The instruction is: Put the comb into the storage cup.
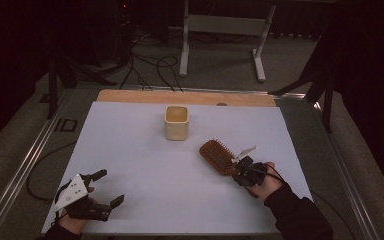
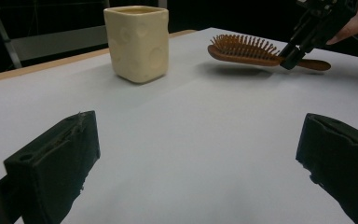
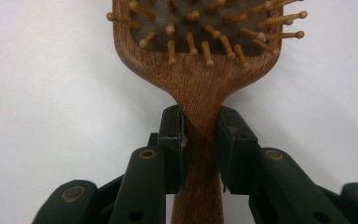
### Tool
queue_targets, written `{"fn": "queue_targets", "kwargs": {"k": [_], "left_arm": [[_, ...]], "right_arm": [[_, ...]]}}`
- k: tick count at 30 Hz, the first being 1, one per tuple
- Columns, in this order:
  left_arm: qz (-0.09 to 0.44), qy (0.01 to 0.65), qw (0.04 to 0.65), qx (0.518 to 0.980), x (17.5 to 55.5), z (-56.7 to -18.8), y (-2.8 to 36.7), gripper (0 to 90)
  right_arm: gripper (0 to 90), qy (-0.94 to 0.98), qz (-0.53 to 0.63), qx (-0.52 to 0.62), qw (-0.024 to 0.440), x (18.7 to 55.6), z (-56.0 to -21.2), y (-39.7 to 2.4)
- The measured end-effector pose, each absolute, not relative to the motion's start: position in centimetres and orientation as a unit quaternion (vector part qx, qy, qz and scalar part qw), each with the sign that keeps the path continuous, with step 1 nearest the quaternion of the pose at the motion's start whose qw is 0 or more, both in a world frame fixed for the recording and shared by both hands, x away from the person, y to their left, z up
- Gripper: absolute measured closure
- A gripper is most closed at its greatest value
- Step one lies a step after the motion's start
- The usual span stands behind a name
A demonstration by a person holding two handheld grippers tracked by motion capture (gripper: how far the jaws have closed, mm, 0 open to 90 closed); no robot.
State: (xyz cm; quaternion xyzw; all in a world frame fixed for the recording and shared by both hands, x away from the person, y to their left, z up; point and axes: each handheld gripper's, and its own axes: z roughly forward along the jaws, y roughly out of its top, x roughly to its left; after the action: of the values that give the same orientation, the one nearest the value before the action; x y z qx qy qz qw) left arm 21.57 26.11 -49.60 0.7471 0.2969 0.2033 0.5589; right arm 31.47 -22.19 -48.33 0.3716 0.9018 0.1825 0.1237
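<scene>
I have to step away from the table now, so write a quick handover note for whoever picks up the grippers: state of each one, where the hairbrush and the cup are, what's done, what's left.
Right gripper: shut on the handle of the wooden hairbrush, bristles up, head held just above the white mat.
Left gripper: open, holding nothing, low over the mat's near left corner.
Cream cup: upright at mid-back of the mat, with nothing seen standing in it.
Done: brush is gripped and lifted.
Left: probably carry the brush to the cup and place it; that is a guess from the layout.
</scene>
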Motion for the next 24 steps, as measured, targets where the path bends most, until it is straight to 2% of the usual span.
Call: {"fn": "queue_targets", "kwargs": {"k": [24], "left_arm": [[0.201,0.298,0.558,0.748,21.6,-49.6,26.1,0.0]], "right_arm": [[73.6,0.884,0.276,0.338,0.167,29.9,-47.1,-20.4]]}}
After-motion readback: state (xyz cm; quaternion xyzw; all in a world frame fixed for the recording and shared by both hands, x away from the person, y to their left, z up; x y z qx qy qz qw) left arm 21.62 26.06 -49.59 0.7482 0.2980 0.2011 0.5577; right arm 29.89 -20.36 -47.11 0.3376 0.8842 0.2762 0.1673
